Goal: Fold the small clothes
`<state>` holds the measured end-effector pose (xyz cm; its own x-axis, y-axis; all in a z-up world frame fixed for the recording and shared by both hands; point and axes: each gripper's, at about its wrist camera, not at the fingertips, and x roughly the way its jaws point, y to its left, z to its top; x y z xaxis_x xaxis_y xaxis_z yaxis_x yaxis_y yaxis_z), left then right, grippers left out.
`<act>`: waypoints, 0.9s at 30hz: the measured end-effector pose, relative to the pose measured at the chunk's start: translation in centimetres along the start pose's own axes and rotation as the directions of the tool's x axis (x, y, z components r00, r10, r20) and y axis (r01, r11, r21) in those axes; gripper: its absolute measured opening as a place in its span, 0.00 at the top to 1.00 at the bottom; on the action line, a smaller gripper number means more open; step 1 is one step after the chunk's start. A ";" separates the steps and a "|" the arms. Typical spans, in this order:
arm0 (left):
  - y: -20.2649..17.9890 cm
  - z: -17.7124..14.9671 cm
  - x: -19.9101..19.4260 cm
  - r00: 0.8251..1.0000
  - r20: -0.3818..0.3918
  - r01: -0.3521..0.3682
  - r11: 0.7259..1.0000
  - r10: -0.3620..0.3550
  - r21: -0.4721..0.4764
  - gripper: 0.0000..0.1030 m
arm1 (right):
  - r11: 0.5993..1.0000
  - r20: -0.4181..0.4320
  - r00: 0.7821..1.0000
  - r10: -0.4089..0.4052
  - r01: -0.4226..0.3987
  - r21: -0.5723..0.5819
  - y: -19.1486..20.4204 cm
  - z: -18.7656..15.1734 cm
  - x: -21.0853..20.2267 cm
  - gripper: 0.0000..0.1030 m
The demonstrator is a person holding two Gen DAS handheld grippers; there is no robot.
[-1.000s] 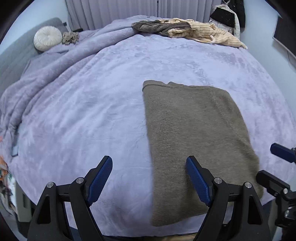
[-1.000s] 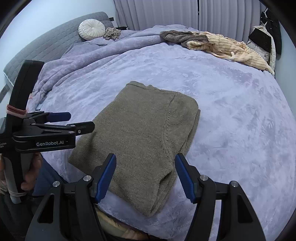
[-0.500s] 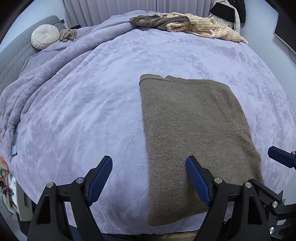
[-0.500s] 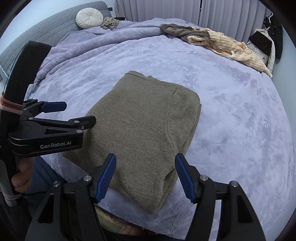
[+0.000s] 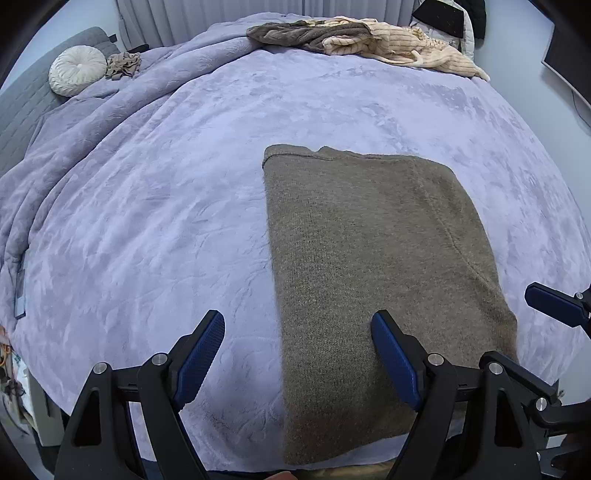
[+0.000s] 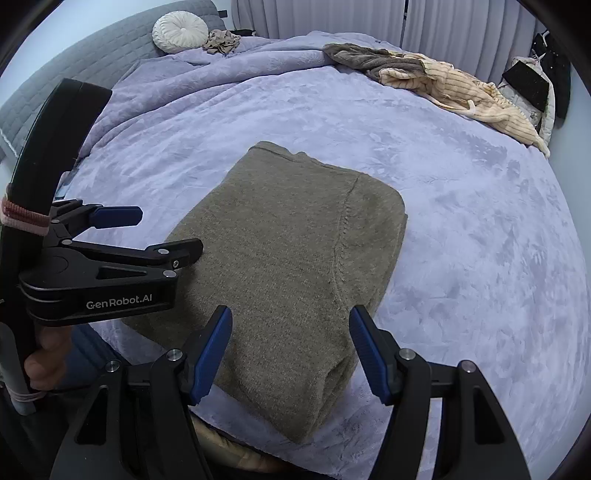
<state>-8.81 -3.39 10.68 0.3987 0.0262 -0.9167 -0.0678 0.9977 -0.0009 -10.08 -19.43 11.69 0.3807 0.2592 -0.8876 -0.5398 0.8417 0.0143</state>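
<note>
Both tongs [image 5: 297,356] [image 6: 291,354] agape above sweater [image 5: 369,258]

Each camera sits just behind its own gripper, looking steeply down along the fingers at the near end of the bed [image 5: 155,206]. The left view hangs over the left edge of the folded sweater [image 5: 369,266]; the right view, further right, also catches the left gripper [image 6: 147,236] side-on. Both share the sweater, the pillow [image 6: 180,31] and the heaped clothes [image 5: 369,40] far off.

Broad bare blanket [image 5: 155,206] left of folded sweater [image 5: 369,258], clothes heap [image 5: 362,40] at far edge
</note>
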 end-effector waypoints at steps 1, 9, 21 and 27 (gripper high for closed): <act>0.0 0.1 0.1 1.000 -0.004 0.003 1.000 -0.003 0.001 0.20 | 1.000 -0.001 1.000 0.002 -0.002 0.000 -0.1 0.1 0.1 0.33; -0.2 0.9 0.8 0.999 -0.027 0.020 1.000 -0.020 0.013 0.20 | 1.000 -0.011 1.000 0.011 -0.011 0.002 -0.6 1.1 0.6 0.33; 0.3 1.7 1.7 0.999 -0.045 0.028 1.000 -0.029 -0.005 0.20 | 1.000 -0.027 1.000 0.010 -0.010 -0.006 -0.9 2.0 1.1 0.33; 0.7 1.9 2.0 0.998 -0.050 0.040 0.999 -0.040 -0.010 0.20 | 1.000 -0.031 0.999 0.006 -0.006 -0.009 -0.9 2.2 1.2 0.33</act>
<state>-6.29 -2.55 9.66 0.3551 -0.0170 -0.9347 -0.0614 0.9973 -0.0415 -7.50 -18.81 11.63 0.3539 0.2490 -0.9015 -0.5491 0.8356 0.0152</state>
